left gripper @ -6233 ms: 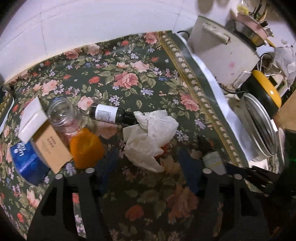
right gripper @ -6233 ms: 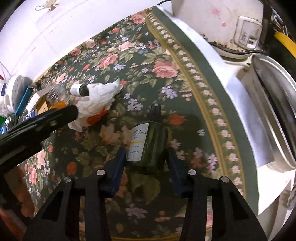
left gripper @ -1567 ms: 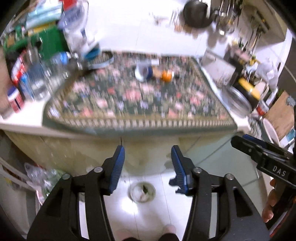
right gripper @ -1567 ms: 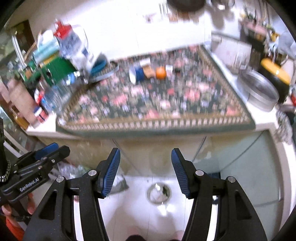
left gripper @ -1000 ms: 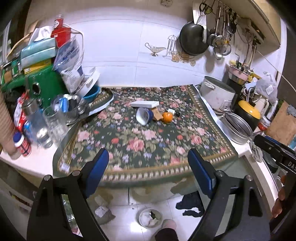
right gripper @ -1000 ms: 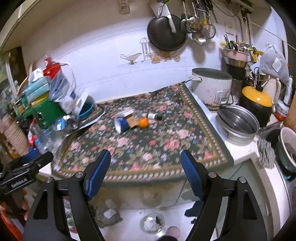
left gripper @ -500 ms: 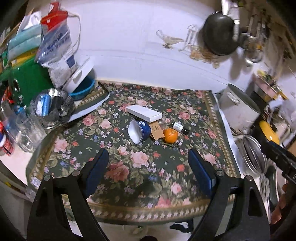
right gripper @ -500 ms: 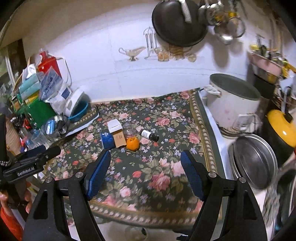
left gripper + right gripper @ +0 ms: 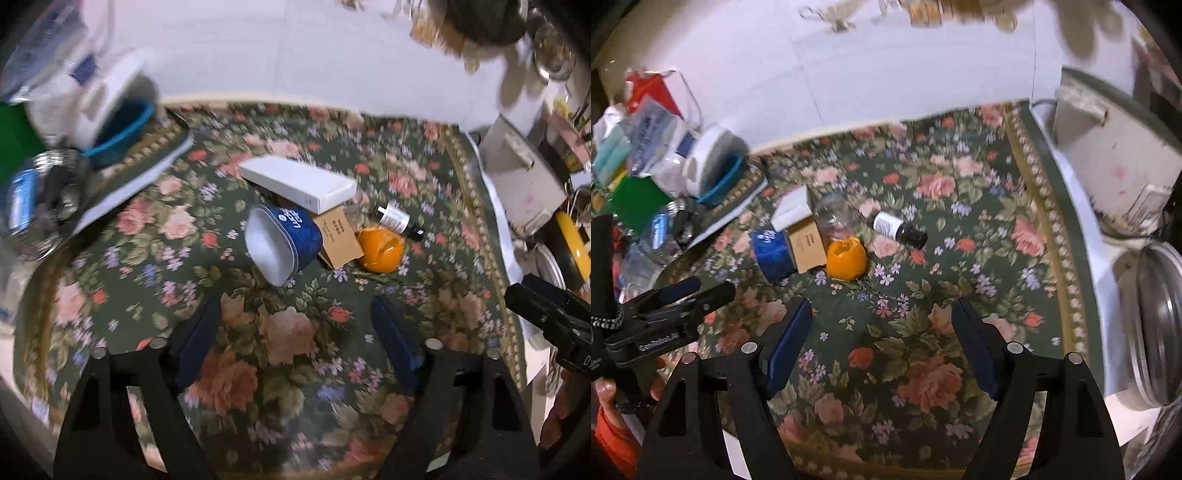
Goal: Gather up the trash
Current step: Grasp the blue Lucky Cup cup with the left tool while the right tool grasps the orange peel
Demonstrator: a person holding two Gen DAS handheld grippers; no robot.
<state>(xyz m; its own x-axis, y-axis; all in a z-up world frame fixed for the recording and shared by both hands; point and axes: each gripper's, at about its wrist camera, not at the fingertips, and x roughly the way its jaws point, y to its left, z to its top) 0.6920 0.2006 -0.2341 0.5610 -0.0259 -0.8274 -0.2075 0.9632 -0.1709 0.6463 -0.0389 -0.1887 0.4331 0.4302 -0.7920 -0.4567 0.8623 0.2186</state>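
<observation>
With both my left gripper (image 9: 295,332) and right gripper (image 9: 881,332) wide and empty over the floral cloth (image 9: 288,369), I'd descend squarely onto the nearby orange peel (image 9: 846,257), avoiding the small bottle (image 9: 899,229)

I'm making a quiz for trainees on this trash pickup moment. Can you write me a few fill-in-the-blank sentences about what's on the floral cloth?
1. The hollow peel beside the brown box is coloured ____.
2. The small dark bottle lies on its ____.
3. The blue cup rests tipped, its white ____ facing the left wrist camera.
4. Nothing sits between the right gripper fingers; they are ____.

Missing words: orange; side; inside; open
</observation>
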